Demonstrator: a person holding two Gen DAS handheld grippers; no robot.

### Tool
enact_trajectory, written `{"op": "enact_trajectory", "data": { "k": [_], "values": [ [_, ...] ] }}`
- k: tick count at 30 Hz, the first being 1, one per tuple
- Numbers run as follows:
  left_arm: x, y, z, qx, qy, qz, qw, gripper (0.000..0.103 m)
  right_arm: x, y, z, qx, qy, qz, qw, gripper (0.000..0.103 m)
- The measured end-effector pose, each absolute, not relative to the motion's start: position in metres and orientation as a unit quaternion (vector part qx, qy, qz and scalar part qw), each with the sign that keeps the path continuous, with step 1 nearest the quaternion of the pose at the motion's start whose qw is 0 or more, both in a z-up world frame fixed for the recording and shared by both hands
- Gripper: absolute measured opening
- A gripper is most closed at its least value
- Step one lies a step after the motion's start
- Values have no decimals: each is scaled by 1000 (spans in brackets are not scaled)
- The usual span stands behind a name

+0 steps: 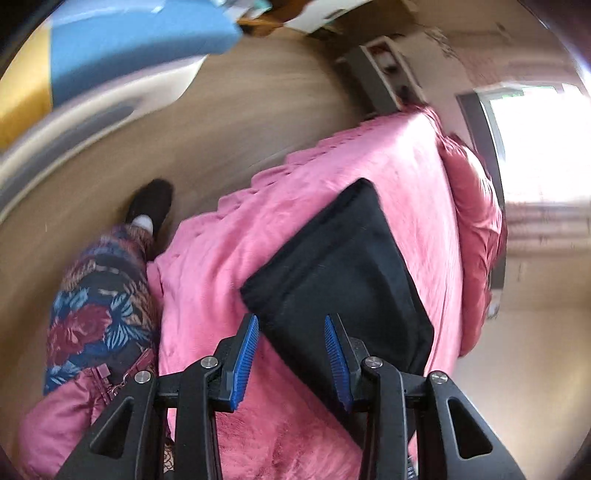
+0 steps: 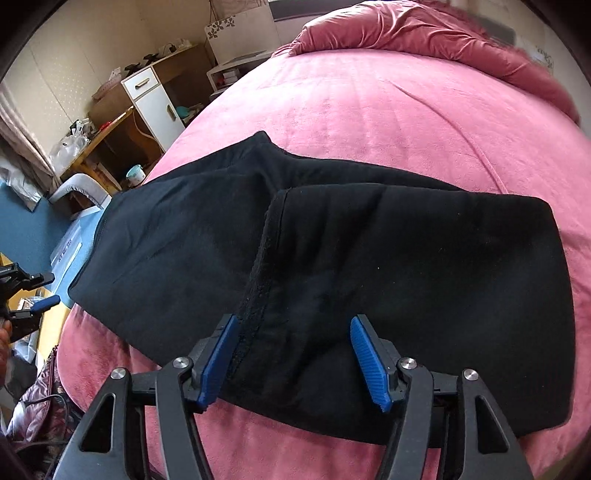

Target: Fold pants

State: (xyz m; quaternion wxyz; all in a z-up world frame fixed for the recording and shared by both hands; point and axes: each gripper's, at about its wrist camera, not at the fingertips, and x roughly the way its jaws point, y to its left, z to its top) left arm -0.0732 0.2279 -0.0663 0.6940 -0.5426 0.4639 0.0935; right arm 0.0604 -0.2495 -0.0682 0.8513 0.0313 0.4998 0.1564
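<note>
Pants: black pants (image 2: 332, 258) lie folded on the pink bedspread (image 2: 369, 110), near the bed's front edge, one layer doubled over another with a raised seam running down the upper layer's left border
Shape: in the right wrist view a wide dark slab, its left end reaching the bed's left edge; in the left wrist view (image 1: 332, 266) a compact, nearly square block seen corner-on
Right gripper: right gripper (image 2: 293, 354) hovers over the near edge of the pants, jaws spread wide, blue pads on either side of the seam area, nothing pinched; whether the pads touch the cloth cannot be told
Left gripper: left gripper (image 1: 291, 350) has jaws spread, empty, held above the bedspread and the near corner of the pants; from the right wrist it shows small at the far left (image 2: 33, 295), off the bed
Only left view: person's floral-trousered leg (image 1: 99, 295) and dark shoe (image 1: 151, 206) on the floor beside the bed, a bright window (image 1: 535, 140)
Only right view: white cabinet (image 2: 155, 103), cluttered wooden desk (image 2: 107, 136), rumpled quilt (image 2: 424, 33) at the bed's far edge
Unclear: left view is motion-blurred; gripper bodies cover the pants' near edge in both views
</note>
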Motion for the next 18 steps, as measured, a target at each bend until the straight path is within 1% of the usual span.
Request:
{"op": "enact_trajectory", "data": {
  "k": [4, 8, 15, 17, 18],
  "values": [
    [-74, 221, -85, -551, 476, 94, 679, 37, 63, -257, -71, 42, 502, 154, 850, 67],
    [-66, 217, -106, -559, 472, 101, 674, 37, 64, -263, -72, 50, 504, 152, 849, 69],
    [-56, 225, -106, -568, 449, 109, 681, 36, 65, -259, -76, 44, 506, 149, 849, 71],
    [-52, 223, -105, -556, 445, 103, 695, 33, 66, -258, -77, 44, 505, 149, 849, 72],
    [-50, 221, -105, -549, 448, 99, 699, 29, 66, -258, -78, 43, 506, 149, 849, 73]
  ]
}}
